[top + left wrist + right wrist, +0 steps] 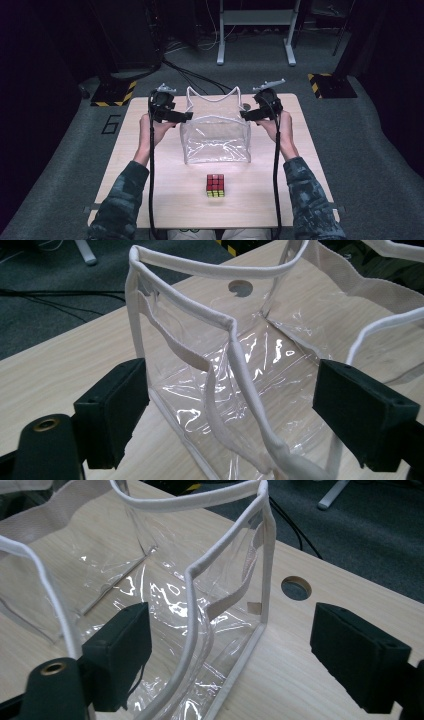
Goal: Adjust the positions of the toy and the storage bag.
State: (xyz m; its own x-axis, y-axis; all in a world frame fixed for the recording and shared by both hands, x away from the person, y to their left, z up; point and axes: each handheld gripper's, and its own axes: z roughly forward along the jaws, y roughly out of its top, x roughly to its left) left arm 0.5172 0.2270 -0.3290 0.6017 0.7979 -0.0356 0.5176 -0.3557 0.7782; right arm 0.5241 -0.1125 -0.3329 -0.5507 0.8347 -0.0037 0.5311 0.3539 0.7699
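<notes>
Clear bag standing open-side up on the table, a gripper at each end.

High view: the bag (216, 136) stands mid-table with its long axis left to right, the left gripper (186, 116) and right gripper (243, 114) at its ends, and a puzzle cube (215, 185) nearer the person. Left gripper view: jaws spread, released, the bag's end wall (200, 365) between them. Right gripper view: jaws likewise released, straddling the bag's end edge (192, 625).

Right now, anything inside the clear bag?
Nothing shows inside the clear bag: through its walls only the wooden table and the bag's own beige straps appear. The puzzle cube sits outside, in front of it. No part is covered.
</notes>
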